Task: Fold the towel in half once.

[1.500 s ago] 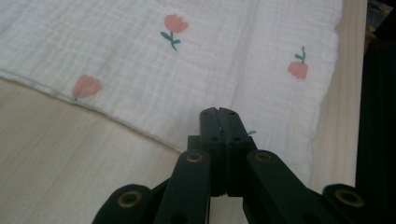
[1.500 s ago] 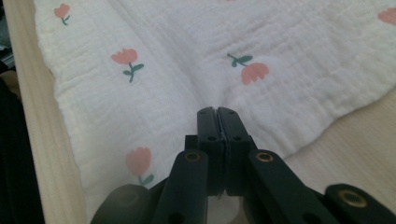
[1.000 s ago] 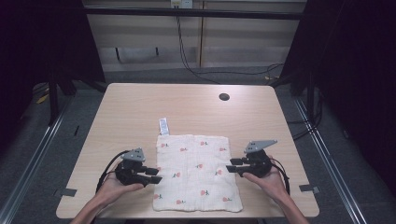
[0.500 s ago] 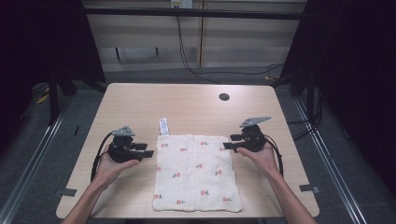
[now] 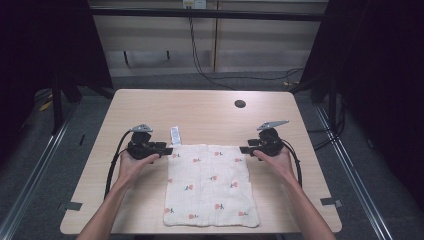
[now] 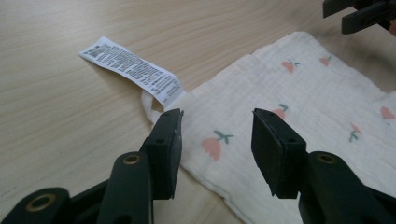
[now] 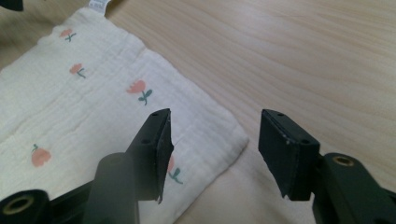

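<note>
A white cloth [image 5: 210,185] printed with small red flowers lies flat on the wooden table [image 5: 200,110]; its printed label [image 5: 175,135] sticks out from the far left corner. My left gripper [image 5: 167,149] sits at that corner. In the left gripper view its jaws [image 6: 217,123] stand open over the cloth [image 6: 317,93] beside the label [image 6: 133,70] and have just been closing a little, the pads not pressing. My right gripper [image 5: 243,149] is at the far right corner; its jaws [image 7: 215,123] straddle the cloth [image 7: 93,107] corner, open, having just eased in slightly.
A dark round hole [image 5: 240,104] marks the table's far right part. Bare wood lies beyond the cloth and to both sides. Grey tape patches [image 5: 74,205] mark the near corners. Cables run along the floor behind the table.
Both hands slid away from the person along the cloth's side edges, from its middle up to its two far corners. The cloth itself has stayed flat in place.
</note>
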`<move>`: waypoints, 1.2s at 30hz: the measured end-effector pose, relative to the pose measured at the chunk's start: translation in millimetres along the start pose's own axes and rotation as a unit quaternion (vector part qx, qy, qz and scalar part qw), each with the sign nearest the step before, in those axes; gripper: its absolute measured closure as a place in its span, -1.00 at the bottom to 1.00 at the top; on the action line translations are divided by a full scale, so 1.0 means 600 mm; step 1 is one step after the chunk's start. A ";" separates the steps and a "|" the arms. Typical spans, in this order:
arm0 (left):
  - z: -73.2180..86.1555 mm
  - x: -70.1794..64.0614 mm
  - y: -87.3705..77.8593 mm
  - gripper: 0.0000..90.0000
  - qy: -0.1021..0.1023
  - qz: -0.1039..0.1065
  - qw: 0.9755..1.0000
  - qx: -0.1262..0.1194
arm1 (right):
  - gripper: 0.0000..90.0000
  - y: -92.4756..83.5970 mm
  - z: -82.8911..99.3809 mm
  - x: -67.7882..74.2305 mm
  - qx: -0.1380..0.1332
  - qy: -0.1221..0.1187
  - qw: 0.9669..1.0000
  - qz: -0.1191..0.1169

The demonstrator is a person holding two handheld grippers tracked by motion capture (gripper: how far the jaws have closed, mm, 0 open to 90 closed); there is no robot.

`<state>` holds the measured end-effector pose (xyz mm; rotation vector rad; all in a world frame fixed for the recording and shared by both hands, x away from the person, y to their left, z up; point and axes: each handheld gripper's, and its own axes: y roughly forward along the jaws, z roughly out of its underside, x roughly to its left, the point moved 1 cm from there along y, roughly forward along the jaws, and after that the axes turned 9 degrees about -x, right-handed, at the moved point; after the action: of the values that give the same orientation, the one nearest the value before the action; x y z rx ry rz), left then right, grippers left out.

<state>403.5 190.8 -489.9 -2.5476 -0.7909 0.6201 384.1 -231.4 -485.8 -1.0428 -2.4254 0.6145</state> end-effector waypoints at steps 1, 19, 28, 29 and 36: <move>0.004 0.003 0.003 0.29 0.006 -0.005 1.000 0.008 | 0.09 0.002 0.000 -0.002 0.003 -0.003 1.000 0.003; 0.022 0.039 0.009 0.12 -0.021 -0.037 0.999 0.008 | 0.52 0.040 0.020 -0.013 0.023 -0.015 0.999 0.029; 0.014 0.034 0.038 0.20 -0.012 -0.027 1.000 0.009 | 0.92 0.041 0.021 -0.009 0.027 -0.012 0.999 0.014; 0.013 0.032 0.039 0.24 -0.008 -0.028 1.000 0.011 | 0.92 0.041 0.021 -0.009 0.028 -0.014 0.999 0.015; 0.010 0.024 0.049 0.29 -0.003 -0.029 0.999 0.012 | 0.92 0.041 0.021 -0.009 0.027 -0.008 0.999 0.016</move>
<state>423.6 178.6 -513.7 -2.4921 -0.8516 0.6144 394.3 -222.9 -510.8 -1.0605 -2.3964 0.6983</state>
